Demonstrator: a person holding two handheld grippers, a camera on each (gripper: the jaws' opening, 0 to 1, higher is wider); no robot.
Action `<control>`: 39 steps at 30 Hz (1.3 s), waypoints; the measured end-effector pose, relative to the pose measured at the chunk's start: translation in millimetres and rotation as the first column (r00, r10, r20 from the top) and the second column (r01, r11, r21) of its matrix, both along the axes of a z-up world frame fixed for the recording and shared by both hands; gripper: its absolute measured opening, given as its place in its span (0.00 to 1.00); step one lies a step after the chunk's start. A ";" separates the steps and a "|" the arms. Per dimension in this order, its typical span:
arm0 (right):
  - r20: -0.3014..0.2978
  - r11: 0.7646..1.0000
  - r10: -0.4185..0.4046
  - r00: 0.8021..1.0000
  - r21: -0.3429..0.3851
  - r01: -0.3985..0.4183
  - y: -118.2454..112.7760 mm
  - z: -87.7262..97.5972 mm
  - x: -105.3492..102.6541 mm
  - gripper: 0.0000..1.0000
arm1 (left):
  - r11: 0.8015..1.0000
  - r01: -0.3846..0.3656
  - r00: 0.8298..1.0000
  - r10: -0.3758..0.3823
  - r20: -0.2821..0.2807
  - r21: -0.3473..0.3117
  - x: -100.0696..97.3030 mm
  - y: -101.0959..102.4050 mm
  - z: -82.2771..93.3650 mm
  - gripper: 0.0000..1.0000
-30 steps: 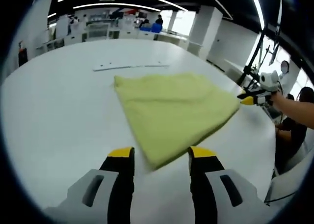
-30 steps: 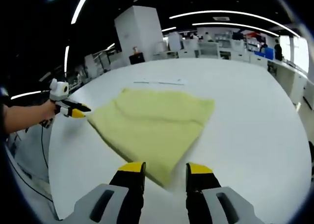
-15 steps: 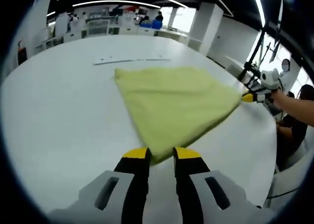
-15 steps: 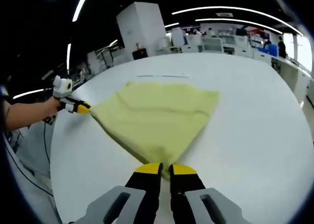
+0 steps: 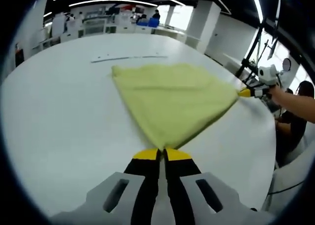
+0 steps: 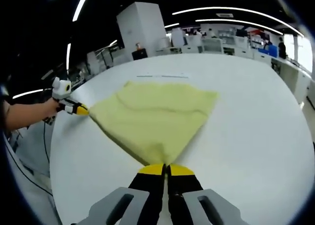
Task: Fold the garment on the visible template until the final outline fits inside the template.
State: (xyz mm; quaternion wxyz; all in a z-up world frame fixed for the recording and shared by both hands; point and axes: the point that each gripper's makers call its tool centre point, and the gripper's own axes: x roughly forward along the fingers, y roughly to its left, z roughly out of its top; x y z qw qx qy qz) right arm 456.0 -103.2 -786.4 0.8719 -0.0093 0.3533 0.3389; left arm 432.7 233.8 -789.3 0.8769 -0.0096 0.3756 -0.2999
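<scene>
A yellow-green garment lies spread on the white table, folded into a rough four-cornered shape. My left gripper is shut on its near corner at the bottom of the left gripper view. In that view my right gripper comes in from the right, pinching the garment's right corner. The right gripper view shows the garment again, with my right gripper shut on the near corner. There my left gripper grips the corner at the left. A thin template line runs across the table just behind the garment.
The template line also lies beyond the garment in the right gripper view. A person's forearm reaches in from the right, past the table edge. Desks, shelves and a white pillar stand far behind the table.
Both grippers went from open, straddling the garment's corners, to shut on them. The garment now pulls taut toward each gripper.
</scene>
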 end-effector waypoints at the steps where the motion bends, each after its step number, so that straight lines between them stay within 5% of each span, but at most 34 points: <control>1: 0.000 1.000 -0.001 1.000 0.003 0.001 -0.8 0.2 -1.2 0.00 | 1.000 0.002 1.000 -0.002 -0.002 -0.001 -1.5 -0.7 -0.2 0.01; 21: 0.040 0.999 0.027 0.999 -0.029 -0.026 -20.2 5.4 -54.9 0.00 | 0.998 0.057 0.998 -0.057 -0.006 -0.018 -43.1 -17.6 -2.1 0.01; 39: 0.050 0.999 0.021 0.999 -0.025 -0.020 -16.7 5.6 -54.5 0.00 | 0.999 0.023 1.000 -0.023 -0.016 -0.038 -63.1 -9.5 -2.3 0.00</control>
